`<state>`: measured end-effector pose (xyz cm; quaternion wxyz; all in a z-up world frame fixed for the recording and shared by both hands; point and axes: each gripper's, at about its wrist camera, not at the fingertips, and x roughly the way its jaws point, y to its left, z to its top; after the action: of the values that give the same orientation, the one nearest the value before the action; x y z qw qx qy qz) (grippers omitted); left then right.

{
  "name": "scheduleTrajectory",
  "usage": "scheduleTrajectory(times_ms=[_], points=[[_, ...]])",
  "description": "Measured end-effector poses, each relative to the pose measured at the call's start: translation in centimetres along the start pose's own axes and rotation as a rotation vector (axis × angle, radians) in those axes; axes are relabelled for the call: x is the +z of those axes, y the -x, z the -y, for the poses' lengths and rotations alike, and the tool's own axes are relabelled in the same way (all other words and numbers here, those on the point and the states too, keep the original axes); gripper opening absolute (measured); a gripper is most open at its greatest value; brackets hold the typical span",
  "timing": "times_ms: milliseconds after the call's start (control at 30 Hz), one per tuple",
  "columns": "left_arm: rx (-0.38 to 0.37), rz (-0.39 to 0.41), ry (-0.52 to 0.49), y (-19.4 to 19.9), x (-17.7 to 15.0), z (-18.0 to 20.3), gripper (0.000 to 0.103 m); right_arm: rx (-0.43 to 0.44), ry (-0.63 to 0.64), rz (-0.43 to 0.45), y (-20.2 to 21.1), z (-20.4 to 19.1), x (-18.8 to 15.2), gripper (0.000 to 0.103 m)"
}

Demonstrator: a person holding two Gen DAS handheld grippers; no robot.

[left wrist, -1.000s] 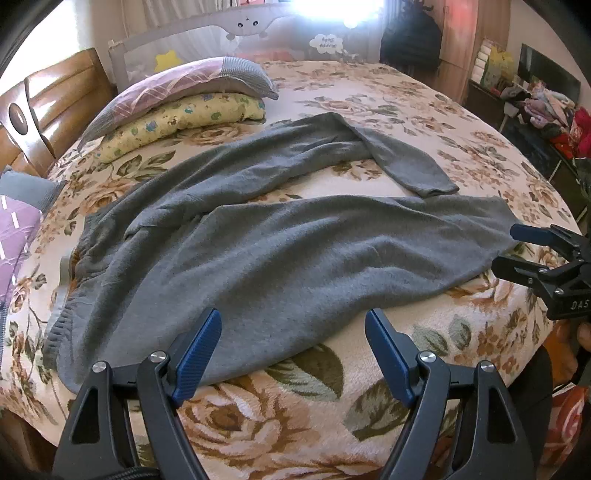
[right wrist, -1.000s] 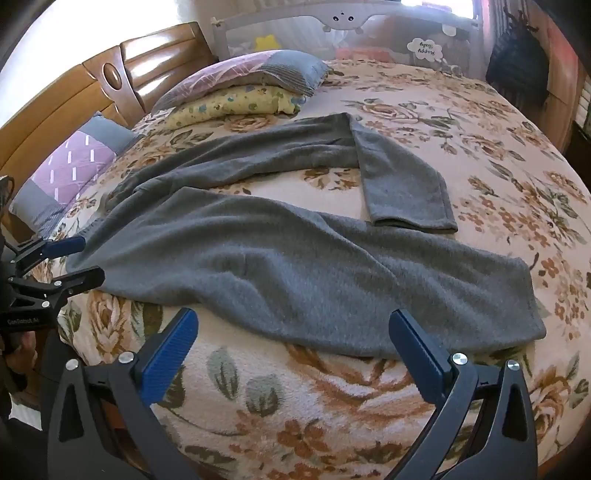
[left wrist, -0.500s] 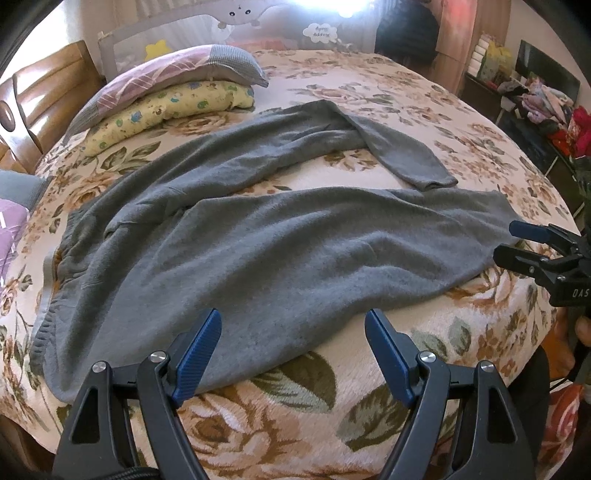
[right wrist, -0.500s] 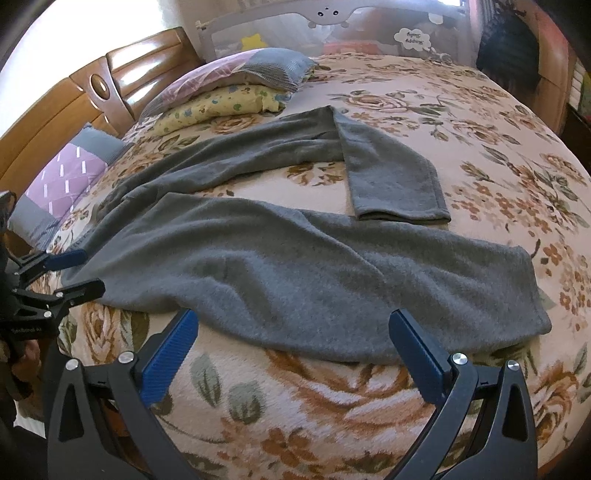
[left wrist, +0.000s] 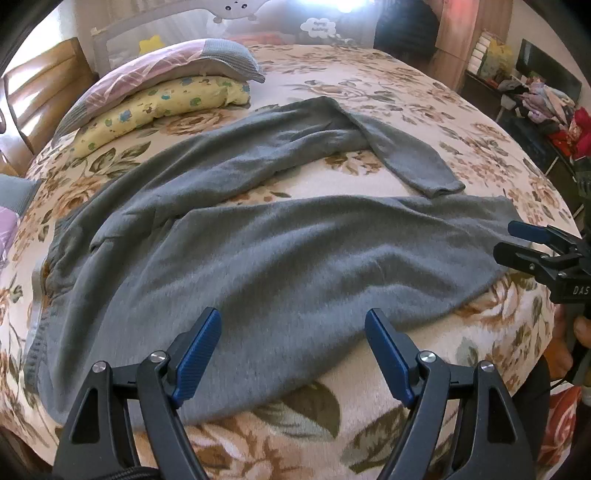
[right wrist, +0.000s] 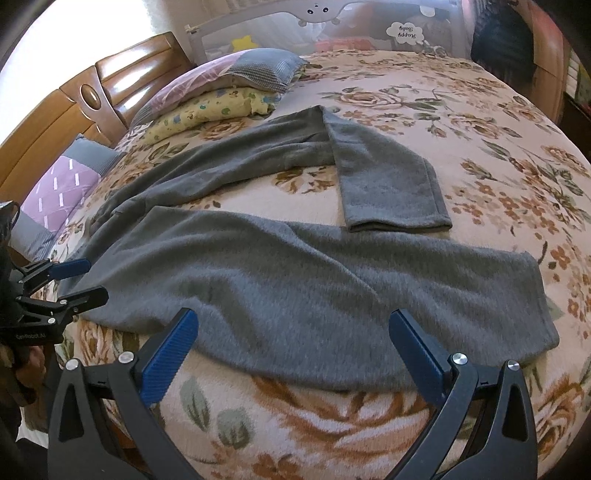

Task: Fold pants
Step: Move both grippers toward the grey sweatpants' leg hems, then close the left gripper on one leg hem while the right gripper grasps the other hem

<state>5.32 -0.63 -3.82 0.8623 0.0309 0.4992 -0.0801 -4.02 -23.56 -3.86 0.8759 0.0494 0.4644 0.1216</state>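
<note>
Here the left gripper [left wrist: 293, 341] hung with its jaws apart over the near edge of the grey pants [left wrist: 280, 258], gripping nothing. The right gripper [right wrist: 293, 343] gaped likewise. The pants sprawled across the flowered bedspread [right wrist: 424, 96], pillows [left wrist: 162, 86] at eleven o'clock.

From my right camera I can read "Happy Baby" in cursive on a white cloud-shaped tag [right wrist: 407, 31] fixed to the mesh bed rail [right wrist: 332, 22] at the far side of the bed; it appears upside down. From the left camera the same tag [left wrist: 319, 26] is too blurred to read. On the body of the right gripper [left wrist: 524, 245], seen from my left camera, white letters "DAS" show before the frame edge cuts them off. On the left gripper [right wrist: 79, 280], seen from the right camera, small white print reads roughly "GenRobot.AI", though I cannot be sure of every letter.
</note>
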Motion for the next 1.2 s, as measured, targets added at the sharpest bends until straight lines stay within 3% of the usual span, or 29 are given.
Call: scheduleTrajectory(times_ms=[333,433,700,867,967,1200], points=[[-0.003,0.015,-0.048,-2.6,4.9,-1.0,0.08,-0.022,0.028,0.044,-1.8,0.4,4.2,0.103],[-0.022,0.011,-0.053,-4.2,7.8,-1.9,0.081,-0.046,0.03,0.052,-2.9,0.8,5.8,0.103],[0.019,0.056,-0.1,-8.3,15.5,-3.0,0.081,-0.073,0.018,0.028,-6.8,2.2,8.9,0.097],[0.046,0.053,-0.145,-12.1,19.9,-3.7,0.08,-0.101,0.0,-0.024,-9.8,3.2,9.6,0.083],[0.045,0.045,-0.179,-15.2,22.4,-4.3,0.08,-0.131,0.019,-0.044,-11.2,3.5,9.9,0.082],[0.13,-0.037,-0.331,-22.6,25.7,-4.5,0.08,-0.173,0.044,-0.1,-13.6,4.6,9.5,0.079]])
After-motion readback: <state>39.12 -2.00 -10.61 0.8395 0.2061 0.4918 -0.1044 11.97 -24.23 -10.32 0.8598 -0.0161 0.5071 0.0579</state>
